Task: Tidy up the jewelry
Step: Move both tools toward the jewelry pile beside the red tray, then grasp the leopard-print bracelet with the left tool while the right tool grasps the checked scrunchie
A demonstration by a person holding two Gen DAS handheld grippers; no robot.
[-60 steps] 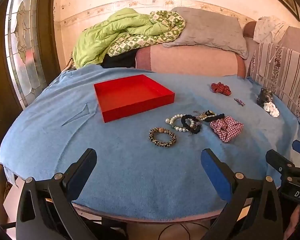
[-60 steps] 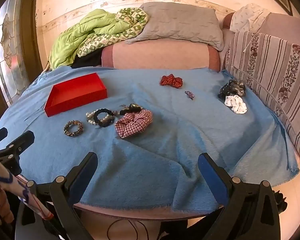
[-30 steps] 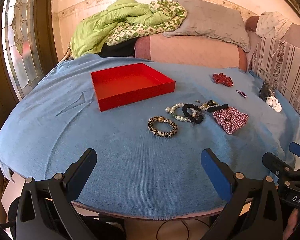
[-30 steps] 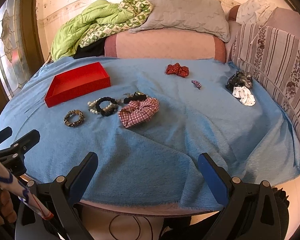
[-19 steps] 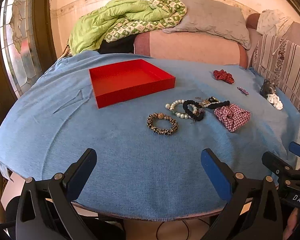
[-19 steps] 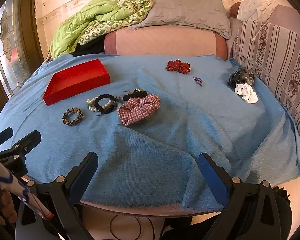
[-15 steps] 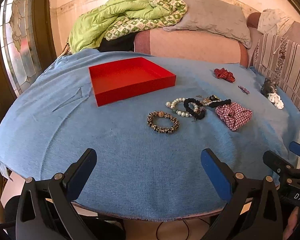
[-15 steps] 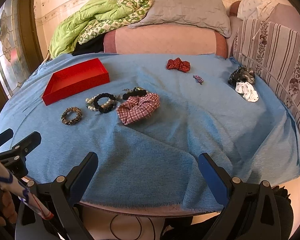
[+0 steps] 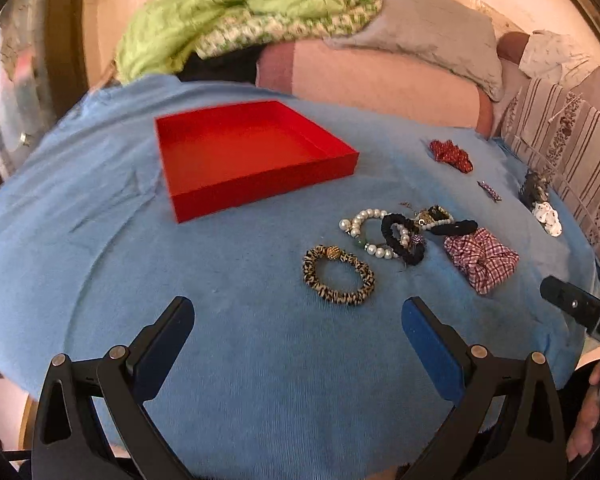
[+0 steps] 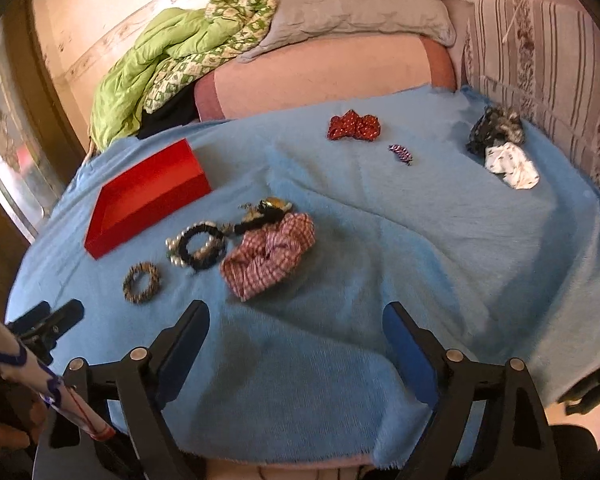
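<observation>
Both grippers had closed in on the red tray (image 9: pixel 256 156); my right gripper (image 10: pixel 296 344), fingers narrowing slightly yet wide and empty like the left gripper (image 9: pixel 296 336), faced light, floppy bracelets (image 9: pixel 338 276), best pinched across one bead strand.

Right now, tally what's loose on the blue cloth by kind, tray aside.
Bracelets: 2, the leopard-print bracelet and the pearl bracelet.
Scrunchies and hair ties: 6: plaid, red, grey-black, white, black scrunchie, black tie.
Small purple clip: 1.
Gold-coloured piece, kind unclear: 1.
Total: 10.

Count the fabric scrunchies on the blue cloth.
4: plaid scrunchie beside the bracelets, red scrunchie farther back, dark scrunchie and white scrunchie near the striped cushion; the bracelet cluster may hide more.
</observation>
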